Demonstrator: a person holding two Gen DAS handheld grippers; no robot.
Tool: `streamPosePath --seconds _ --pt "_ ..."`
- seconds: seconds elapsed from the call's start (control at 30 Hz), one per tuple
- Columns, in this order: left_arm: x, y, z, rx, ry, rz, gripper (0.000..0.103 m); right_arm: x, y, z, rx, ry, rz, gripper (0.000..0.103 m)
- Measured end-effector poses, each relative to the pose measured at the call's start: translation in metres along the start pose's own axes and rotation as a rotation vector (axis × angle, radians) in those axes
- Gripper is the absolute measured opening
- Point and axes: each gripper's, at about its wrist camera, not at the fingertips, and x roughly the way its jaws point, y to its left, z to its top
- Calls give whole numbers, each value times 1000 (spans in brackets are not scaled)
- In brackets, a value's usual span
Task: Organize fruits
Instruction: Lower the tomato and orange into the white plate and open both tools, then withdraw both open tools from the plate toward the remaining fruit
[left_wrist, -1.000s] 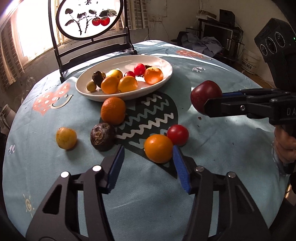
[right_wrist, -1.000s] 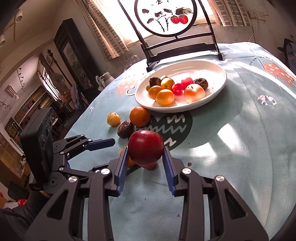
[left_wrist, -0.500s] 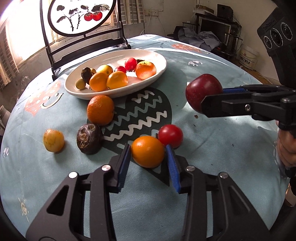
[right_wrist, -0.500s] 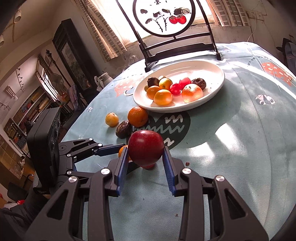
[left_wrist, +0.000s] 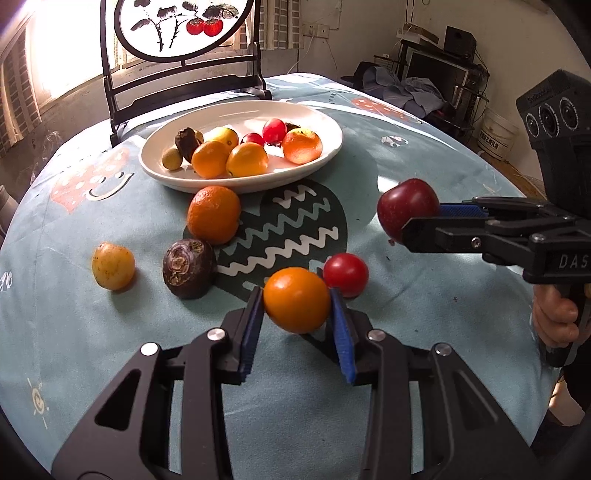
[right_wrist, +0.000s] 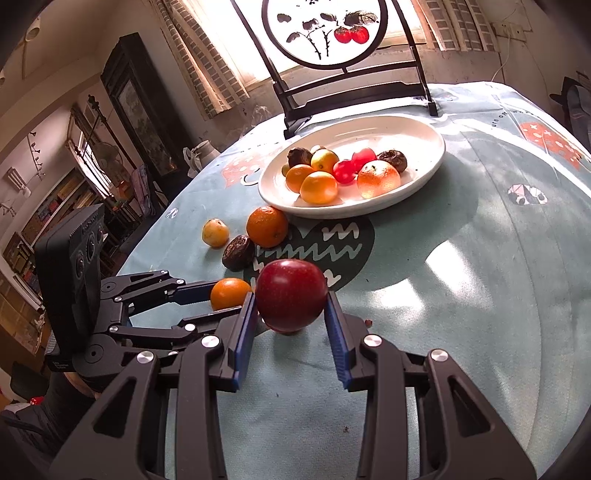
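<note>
The left gripper (left_wrist: 297, 320) jaws have now closed on the orange fruit (left_wrist: 296, 305), low in the frame centre; a second ago they were wide apart around it. The right gripper (right_wrist: 290, 320) jaws still clamp the red apple (right_wrist: 291, 295). Both fruits look ready to carry to the white plate (left_wrist: 325, 157), upper centre on the bench (left_wrist: 424, 295).

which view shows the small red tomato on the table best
The left wrist view. There the small red tomato sits in plain sight on the tablecloth, just right of the orange held in the left gripper. In the right wrist view it is almost wholly hidden behind the dark red apple clamped in the right gripper.
</note>
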Motion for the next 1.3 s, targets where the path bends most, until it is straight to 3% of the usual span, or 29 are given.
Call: streamPosePath --seconds 0.1,0.17,0.3,0.4,0.53,0.67,0.7,0.73,0.77,0.8,0.83,1.03,1.17,1.3 --pt "-5 10 10 -21 -16 -28 37 4 1 4 -12 -3 22 38" --pt "-5 17 23 -19 -26 -4 37 7 1 13 -23 -29 13 38" --pt "3 30 65 -21 -60 71 37 14 -1 45 -61 -143 -99 37" --pt "16 43 100 -35 -91 115 37 32 -15 73 -60 -179 -152 37" --pt "42 58 137 -53 -85 128 37 58 -37 100 -35 -172 -188 37" --pt "69 64 155 -41 -47 144 37 73 -52 111 -11 -149 -184 38" --pt "72 64 156 -33 -36 151 37 75 -55 113 -8 -146 -188 42" --pt "73 63 158 -28 -26 162 40 77 -55 113 -9 -143 -189 49" --pt "70 64 159 -28 -31 181 63 75 -56 113 -8 -145 -198 63" --pt "62 64 160 -33 -63 205 80 70 -55 113 -5 -164 -200 64" --pt "52 64 159 -38 -95 218 82 64 -53 112 -6 -180 -197 64" --pt "-13 71 138 -114 -152 229 92 35 -29 96 -17 -176 -124 65" --pt "-47 69 96 -160 -193 282 97 25 -6 69 -78 -147 -109 65" --pt "-54 68 46 -194 -244 269 98 29 14 38 -164 -73 -98 65"
